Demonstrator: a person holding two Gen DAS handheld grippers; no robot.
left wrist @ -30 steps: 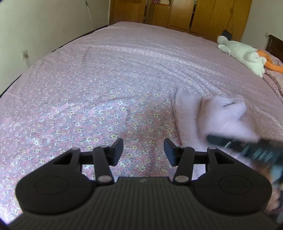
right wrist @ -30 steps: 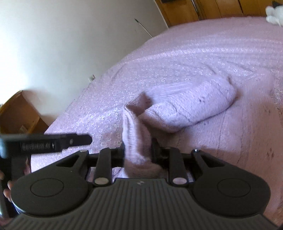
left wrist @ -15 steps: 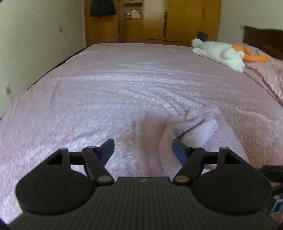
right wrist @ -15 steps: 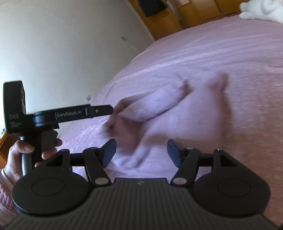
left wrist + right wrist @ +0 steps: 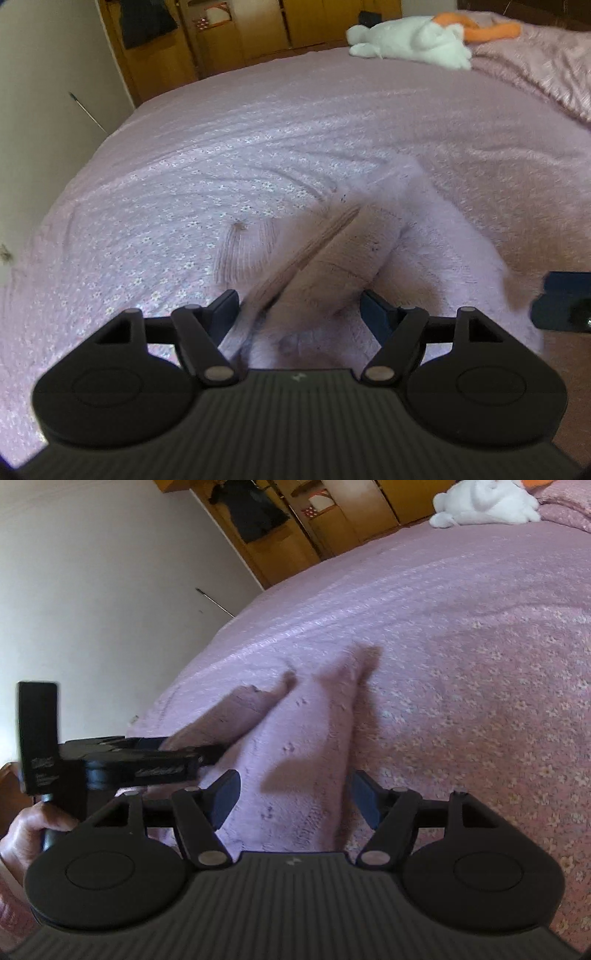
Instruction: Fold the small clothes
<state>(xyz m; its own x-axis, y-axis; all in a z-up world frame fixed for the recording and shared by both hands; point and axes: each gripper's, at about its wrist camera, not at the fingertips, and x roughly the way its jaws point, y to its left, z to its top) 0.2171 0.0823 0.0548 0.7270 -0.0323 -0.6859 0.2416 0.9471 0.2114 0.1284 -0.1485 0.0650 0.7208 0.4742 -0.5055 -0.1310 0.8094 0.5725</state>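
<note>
A small pale pink knit garment (image 5: 424, 236) lies on the pink flowered bedspread (image 5: 221, 166), partly folded with a sleeve lying over its body. My left gripper (image 5: 299, 306) is open, its fingers on either side of the garment's near left edge. My right gripper (image 5: 295, 790) is open over the garment's near right part (image 5: 306, 738). The left gripper also shows in the right wrist view (image 5: 207, 755), touching the cloth from the left. The right gripper's edge shows in the left wrist view (image 5: 561, 306).
A white plush toy with orange parts (image 5: 413, 48) lies at the far end of the bed. Wooden wardrobes (image 5: 240, 33) stand behind it. A white wall (image 5: 92, 590) runs along the bed's left side. A pink blanket (image 5: 546, 70) lies at the far right.
My right gripper let go of the garment's sleeve and stands open above the cloth. My left gripper moved right onto the garment's left edge and stays open. The garment now lies flatter.
</note>
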